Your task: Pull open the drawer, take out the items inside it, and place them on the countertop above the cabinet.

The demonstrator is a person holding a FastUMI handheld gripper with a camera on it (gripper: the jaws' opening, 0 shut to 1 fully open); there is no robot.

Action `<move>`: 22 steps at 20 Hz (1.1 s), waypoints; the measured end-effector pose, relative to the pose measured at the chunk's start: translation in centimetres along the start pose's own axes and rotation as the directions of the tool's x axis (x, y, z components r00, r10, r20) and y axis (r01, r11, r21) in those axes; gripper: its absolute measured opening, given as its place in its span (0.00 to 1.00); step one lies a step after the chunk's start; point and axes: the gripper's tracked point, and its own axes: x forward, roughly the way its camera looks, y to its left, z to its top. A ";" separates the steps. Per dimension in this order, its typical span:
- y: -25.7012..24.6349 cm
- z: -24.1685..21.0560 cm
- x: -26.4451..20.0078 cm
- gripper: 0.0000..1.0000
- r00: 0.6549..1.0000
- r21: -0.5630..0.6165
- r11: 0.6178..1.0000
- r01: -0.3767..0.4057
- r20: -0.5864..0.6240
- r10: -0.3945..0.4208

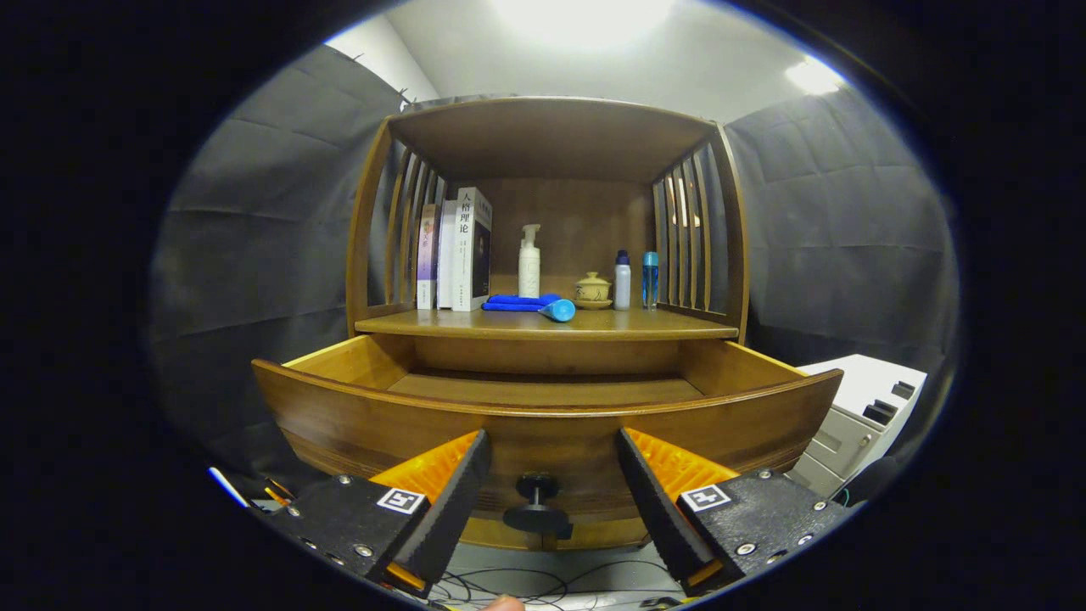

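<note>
Wood-brown and curved, the open cabinet drawer (543,424) stands pulled well out, its round black knob (536,501) sitting between the wide-spread tongs (551,492), which touch nothing. What shows of the drawer floor looks bare (its near part is hidden behind the front panel, so I cannot tell if anything lies there). On the wooden worktop (679,325) above, left to right: upright books (454,250), a folded blue cloth (519,302), a white pump bottle (529,263), a light blue tube (558,311), a small lidded ceramic cup (592,290), a white bottle (622,282) and a blue bottle (650,280). Opening seems done; next, I judge, lift the tongs over the front and look inside.
</note>
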 end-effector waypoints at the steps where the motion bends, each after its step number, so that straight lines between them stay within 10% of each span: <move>1: 0.1 0.0 -0.1 0.94 1.000 -0.003 1.000 0.001 0.004 -0.001; 22: 0.2 1.2 7.7 0.96 0.998 -0.002 1.000 -0.021 -0.057 0.020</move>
